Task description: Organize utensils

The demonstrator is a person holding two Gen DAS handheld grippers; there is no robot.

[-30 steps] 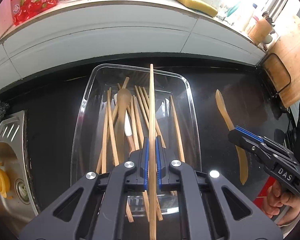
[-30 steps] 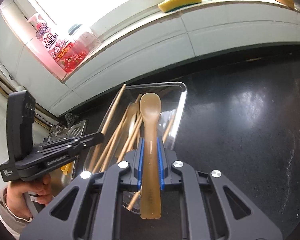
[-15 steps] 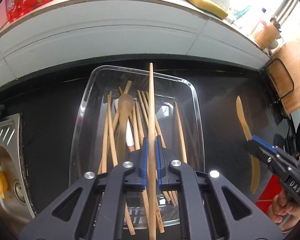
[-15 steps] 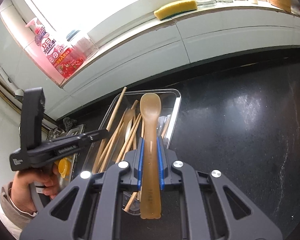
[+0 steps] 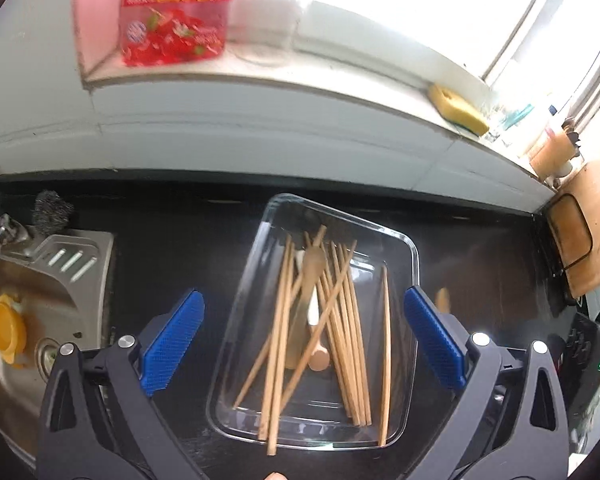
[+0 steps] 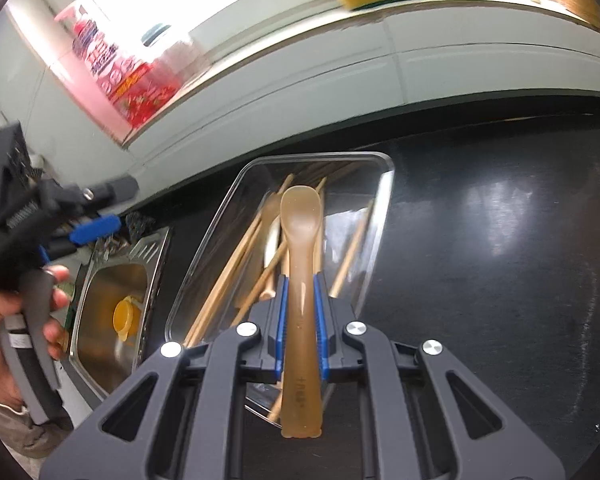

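the left gripper point(image 5: 300, 336) hangs above the tray point(image 5: 414, 264), its jaws opening, already near full spread, with nothing between the blue pads point(image 5: 172, 340). the chopsticks point(image 5: 340, 304) lie loose in the tray, fanned from 12 towards 6 o'clock, over a pale spoon and a wooden one; one stick lies apart along the tray's 3 o'clock wall.

the right gripper point(image 6: 300, 308) is clamped tight on a brown spoon point(image 6: 300, 264), jaws almost together round the handle, bowl pointing to 12 o'clock, butt end sticking out towards 6. in its view the spoon hangs over the tray's near end, with the sink point(image 6: 100, 304) at 9 o'clock and the left gripper, with the hand point(image 6: 4, 320) that holds it, at the left edge.

the step in hand looks like dropping this spoon in with the rest. to do it well: bring the spoon over the tray's middle, line it up with the tray's long axis so it settles alongside the sticks and not across them, lower until the bowl is near the pile, then let go. a high release risks a bounce off the sticks or the spoon ending up propped on the rim. keep the left gripper off to 9 o'clock, out of the path.
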